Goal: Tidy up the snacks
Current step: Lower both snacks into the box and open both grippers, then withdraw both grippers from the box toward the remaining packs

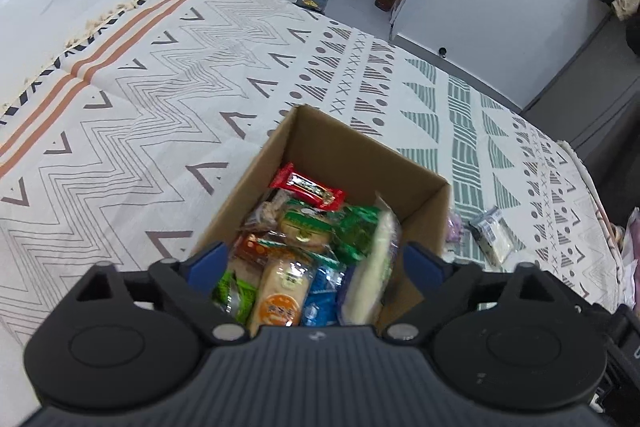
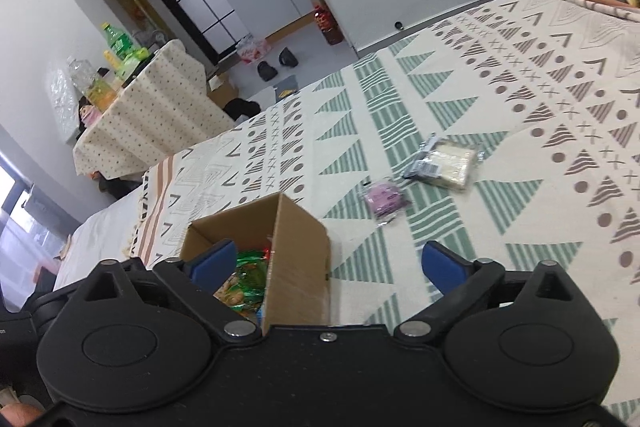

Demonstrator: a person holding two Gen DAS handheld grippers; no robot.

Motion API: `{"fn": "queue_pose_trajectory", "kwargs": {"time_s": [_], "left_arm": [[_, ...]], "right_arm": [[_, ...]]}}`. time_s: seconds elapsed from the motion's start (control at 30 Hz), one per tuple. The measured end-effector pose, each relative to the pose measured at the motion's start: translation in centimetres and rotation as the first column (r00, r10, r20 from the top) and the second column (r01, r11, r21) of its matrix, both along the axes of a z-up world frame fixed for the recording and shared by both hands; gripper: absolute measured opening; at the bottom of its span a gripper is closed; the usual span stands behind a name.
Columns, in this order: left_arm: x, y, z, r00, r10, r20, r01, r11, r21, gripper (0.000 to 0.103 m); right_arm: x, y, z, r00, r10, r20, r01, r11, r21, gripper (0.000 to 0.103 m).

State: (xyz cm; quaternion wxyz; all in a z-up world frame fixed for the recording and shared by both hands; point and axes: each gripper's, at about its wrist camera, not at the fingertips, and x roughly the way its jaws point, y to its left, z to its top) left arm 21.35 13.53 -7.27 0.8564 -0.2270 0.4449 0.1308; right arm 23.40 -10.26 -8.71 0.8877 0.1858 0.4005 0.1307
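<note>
Cardboard box (image 1: 362, 163) packed with snacks sitting on a bed (image 2: 500, 87) with a patterned blanket, left gripper (image 1: 316, 261) and right gripper (image 2: 326, 263) both hanging spread apart, holding nothing, purple packet (image 2: 384, 201) and cream-wafer pack (image 2: 446, 165) lying loose nearby, dotted tablecloth (image 2: 160, 107) sitting behind

My left camera looks steeply down from close above the cardboard box (image 1: 360, 155), its open top filling lower centre of the frame, my left gripper (image 1: 316, 259) framing the bottom edge. My right camera sits lower and off to the side, tilted, facing across the patterned bedspread (image 2: 500, 75) toward the doorway at upper left. Both views share the box (image 2: 296, 247), the purple packet (image 2: 385, 201) and the pale packet (image 1: 494, 237).
</note>
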Motion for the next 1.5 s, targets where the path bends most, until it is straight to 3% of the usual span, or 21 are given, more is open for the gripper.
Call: {"fn": "queue_pose_trajectory", "kwargs": {"time_s": [0.03,0.43,0.57,0.9,1.1,1.5], "left_arm": [[-0.1,-0.3,0.1,1.0,-0.004,0.004,0.004,1.0,0.001,0.103],[-0.4,-5.8,0.5,0.995,-0.094,0.019,0.094,0.995,0.037,0.103],[-0.2,-7.2,0.7,0.993,-0.112,0.028,0.112,0.994,0.008,0.103],[0.9,-11.2,1.6,0.985,-0.17,0.029,0.167,0.982,0.093,0.103],[1.9,-12.8,1.4,0.983,-0.184,0.014,0.181,0.976,0.12,0.103],[5.1,-15.0,0.9,0.976,-0.216,-0.001,0.213,0.963,0.162,0.102]], "right_arm": [[-0.1,-0.3,0.0,1.0,-0.006,0.004,0.006,1.0,-0.008,0.103],[-1.0,-5.5,0.5,0.997,-0.066,0.045,0.069,0.995,-0.077,0.103],[-1.0,-7.3,0.7,0.995,-0.09,0.049,0.094,0.992,-0.081,0.103],[-0.2,-11.3,0.0,0.994,-0.1,0.054,0.105,0.989,-0.107,0.103],[0.6,-13.4,-1.0,0.991,-0.126,0.035,0.129,0.987,-0.091,0.103],[3.2,-13.8,-2.8,0.997,-0.083,0.003,0.083,0.997,0.003,0.102]]}}
